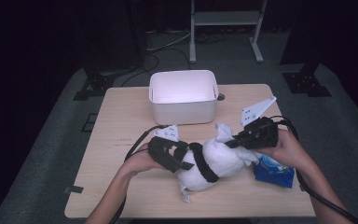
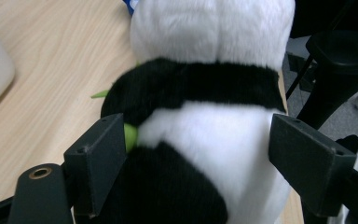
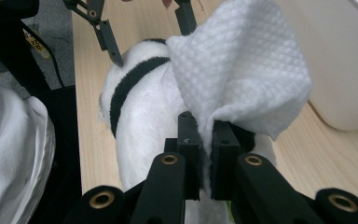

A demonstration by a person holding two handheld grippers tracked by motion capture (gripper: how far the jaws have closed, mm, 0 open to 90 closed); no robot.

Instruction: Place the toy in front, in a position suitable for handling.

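Note:
A black-and-white panda plush (image 1: pixel 216 161) lies near the front of the wooden table (image 1: pixel 121 121). My left gripper (image 1: pixel 186 155) comes at it from the left. In the left gripper view its jaws stand wide on either side of the plush's body (image 2: pixel 214 140), right by the fur, and a small green piece (image 2: pixel 130 136) sits at the left jaw. My right gripper (image 1: pixel 235 140) is at the plush's upper right, shut on a white textured cloth (image 3: pixel 242 70) that drapes against the plush (image 3: pixel 140 107). The right gripper's fingertips (image 3: pixel 206 130) pinch the cloth's lower edge.
A white bin (image 1: pixel 183 95) stands at the back middle of the table, just behind the plush. A blue wipes pack (image 1: pixel 274 170) lies under my right hand near the right edge. Beyond the table are a dark floor, cables and a white stand.

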